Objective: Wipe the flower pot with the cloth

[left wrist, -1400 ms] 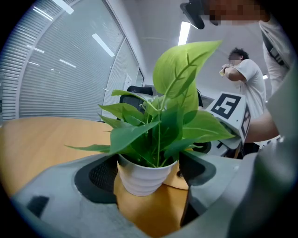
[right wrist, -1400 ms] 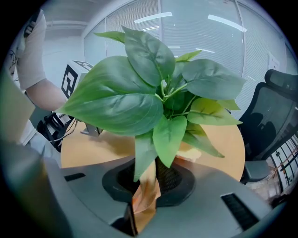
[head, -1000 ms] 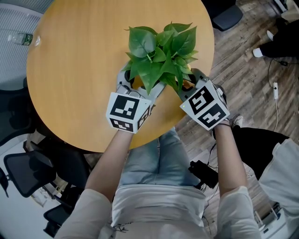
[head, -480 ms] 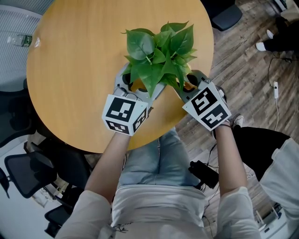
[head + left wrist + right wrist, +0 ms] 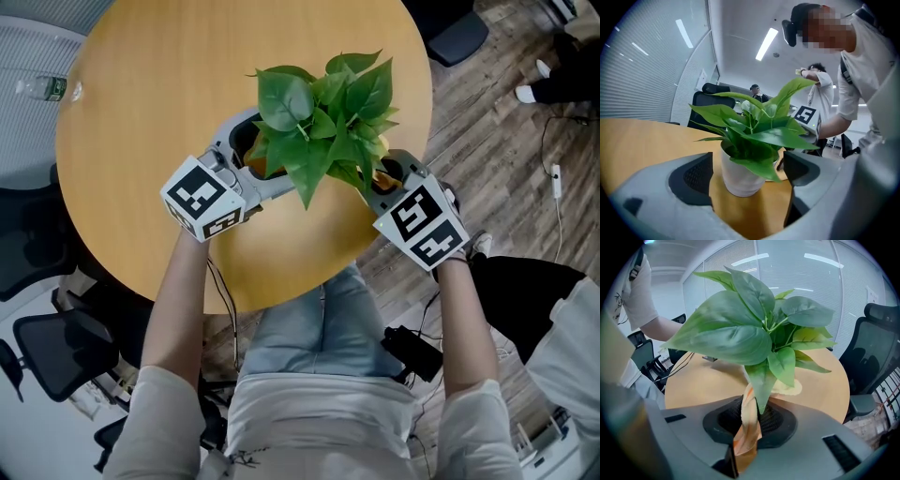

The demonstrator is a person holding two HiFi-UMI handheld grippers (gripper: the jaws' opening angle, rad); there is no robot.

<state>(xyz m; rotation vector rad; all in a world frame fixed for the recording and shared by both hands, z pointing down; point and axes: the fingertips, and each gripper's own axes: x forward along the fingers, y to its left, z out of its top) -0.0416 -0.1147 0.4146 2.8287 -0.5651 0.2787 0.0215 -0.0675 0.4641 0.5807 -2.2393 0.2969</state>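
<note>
**A:** Where is the flower pot (image 5: 737, 180)?

**B:** On the round table (image 5: 141, 112), right of its middle and toward the near edge, under its own leaves (image 5: 319, 122). The left gripper (image 5: 749, 164) has just been opening its jaws. They stand wide on either side of the pot, pads clear of it.

**A:** And the cloth (image 5: 749, 401)?

**B:** Pinched tight in the right gripper (image 5: 752, 427) and twisted thin. I'd steady the pot with the left first, then press a broader fold to the white wall and sweep round below the leaves.

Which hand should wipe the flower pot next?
Right. The right tongs pinch the twisted orange cloth close by the white round flower pot. The left tongs have just opened wider around the pot, not gripping it.
</note>
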